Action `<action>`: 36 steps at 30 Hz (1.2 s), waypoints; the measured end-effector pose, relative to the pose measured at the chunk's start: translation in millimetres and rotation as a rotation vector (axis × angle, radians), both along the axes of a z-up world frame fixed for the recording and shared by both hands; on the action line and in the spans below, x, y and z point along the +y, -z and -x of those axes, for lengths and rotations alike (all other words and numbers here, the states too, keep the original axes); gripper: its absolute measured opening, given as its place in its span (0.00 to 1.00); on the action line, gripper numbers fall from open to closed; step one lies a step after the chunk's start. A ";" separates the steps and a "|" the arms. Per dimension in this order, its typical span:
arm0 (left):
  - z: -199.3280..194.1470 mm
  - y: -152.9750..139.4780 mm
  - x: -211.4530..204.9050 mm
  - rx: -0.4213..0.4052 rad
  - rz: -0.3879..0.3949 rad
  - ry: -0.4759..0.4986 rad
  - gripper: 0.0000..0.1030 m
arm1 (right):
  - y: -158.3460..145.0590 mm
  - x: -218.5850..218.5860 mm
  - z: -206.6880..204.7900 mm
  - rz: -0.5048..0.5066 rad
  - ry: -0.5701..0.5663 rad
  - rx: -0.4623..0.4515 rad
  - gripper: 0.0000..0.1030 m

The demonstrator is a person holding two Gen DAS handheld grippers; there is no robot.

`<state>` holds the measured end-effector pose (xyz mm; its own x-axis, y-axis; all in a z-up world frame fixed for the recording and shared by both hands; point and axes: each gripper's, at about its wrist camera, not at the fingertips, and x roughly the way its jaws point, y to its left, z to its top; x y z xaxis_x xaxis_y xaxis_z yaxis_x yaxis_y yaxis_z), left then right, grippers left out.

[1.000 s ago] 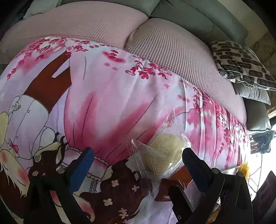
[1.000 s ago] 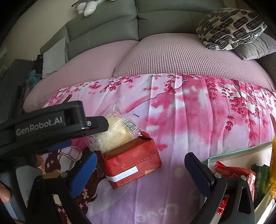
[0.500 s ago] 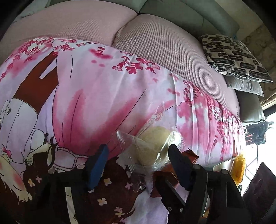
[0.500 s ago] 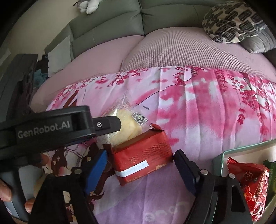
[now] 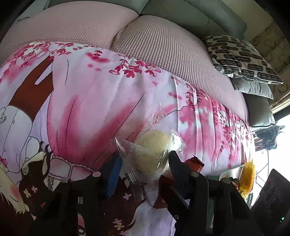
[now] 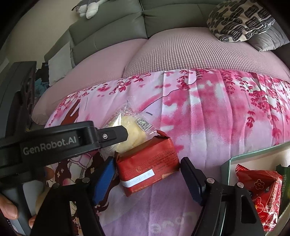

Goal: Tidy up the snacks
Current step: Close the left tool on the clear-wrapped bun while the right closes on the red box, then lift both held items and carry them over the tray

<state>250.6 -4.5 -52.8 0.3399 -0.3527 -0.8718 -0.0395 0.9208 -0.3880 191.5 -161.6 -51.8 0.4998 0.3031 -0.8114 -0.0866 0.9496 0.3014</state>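
A pale round pastry in a clear wrapper [image 5: 154, 152] lies on the pink printed blanket [image 5: 90, 101]. My left gripper [image 5: 145, 158] straddles it with jaws closing; both pads touch the wrapper, which crumples at the blue pad. Seen from the right wrist, one left finger [image 6: 112, 135] lies against the pastry [image 6: 130, 134]. Just in front lies a red foil snack pack [image 6: 148, 165] with a white date strip. My right gripper [image 6: 148, 161] is closing on it, pads at its two short ends. Its corner [image 5: 196, 163] peeks out behind the left gripper.
A pale green box [image 6: 226, 163] at the right holds a red snack bag [image 6: 259, 190] and a green pack. A yellow snack [image 5: 247, 174] shows there too. Pink sofa cushions [image 6: 181, 50], patterned pillows [image 6: 239, 18] and a plush toy [image 6: 87, 7] lie behind. A hand [image 6: 7, 208] holds the left gripper.
Both grippers' jaws have narrowed from wide apart to the sides of their packs. The pastry's wrapper has crumpled between the left pads. Neither hand has shifted.
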 end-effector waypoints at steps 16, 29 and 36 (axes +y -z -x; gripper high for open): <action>9.8 -13.8 6.9 -0.007 -0.030 -0.047 0.43 | -19.6 1.8 12.5 0.018 -0.005 -0.024 0.72; 28.5 -38.9 4.3 -0.033 -0.061 -0.054 0.40 | -44.5 1.8 33.5 0.061 0.000 -0.050 0.72; 44.8 -61.5 2.8 -0.070 -0.065 -0.053 0.40 | -56.4 -2.9 49.5 0.049 0.012 -0.063 0.72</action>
